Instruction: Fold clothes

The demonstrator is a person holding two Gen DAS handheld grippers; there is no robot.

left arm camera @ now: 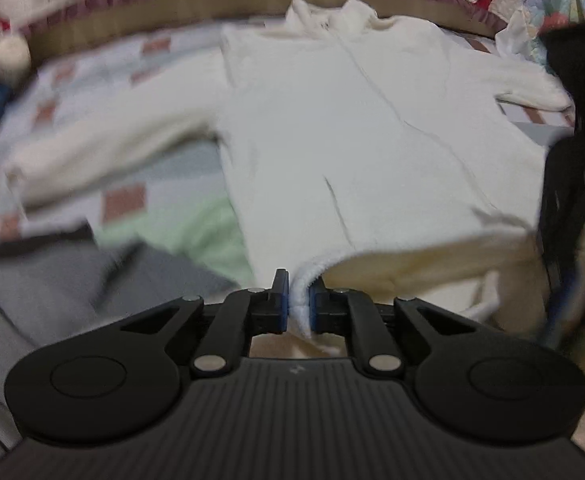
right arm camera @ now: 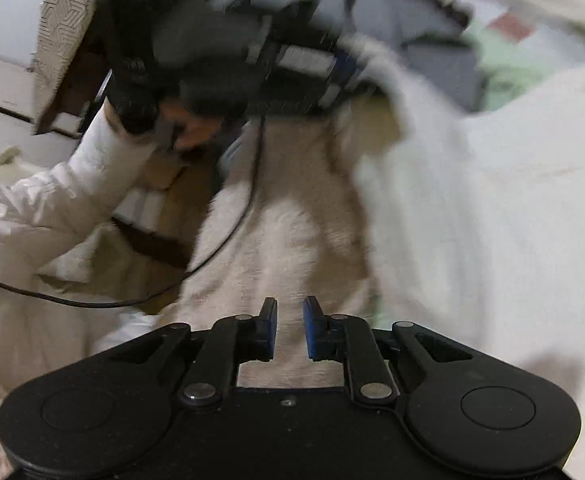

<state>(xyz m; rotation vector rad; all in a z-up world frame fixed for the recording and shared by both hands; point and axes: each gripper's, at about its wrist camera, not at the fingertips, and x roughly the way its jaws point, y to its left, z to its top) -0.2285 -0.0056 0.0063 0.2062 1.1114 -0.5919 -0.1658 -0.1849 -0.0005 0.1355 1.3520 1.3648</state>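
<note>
White fleece jacket [left arm camera: 332,120] hem pinched by left gripper [left arm camera: 299,300]; right gripper [right arm camera: 290,328] narrowly parted (holding nothing).

Left wrist view low, facing along white jacket [left arm camera: 352,140], right wrist view close above it [right arm camera: 472,220], both share the jacket

Left hand-held gripper [left arm camera: 299,300]: matt black plastic body, ribbed base, bright metal pivot pins, blue rubbery pads. Right hand-held gripper [right arm camera: 290,328]: same finish. Jacket [left arm camera: 356,128], centre of frame: cream fleece cloth, soft nap. Bed sheet [left arm camera: 124,200], left: smooth checked cloth. Cable [right arm camera: 228,236]: glossy black.
</note>
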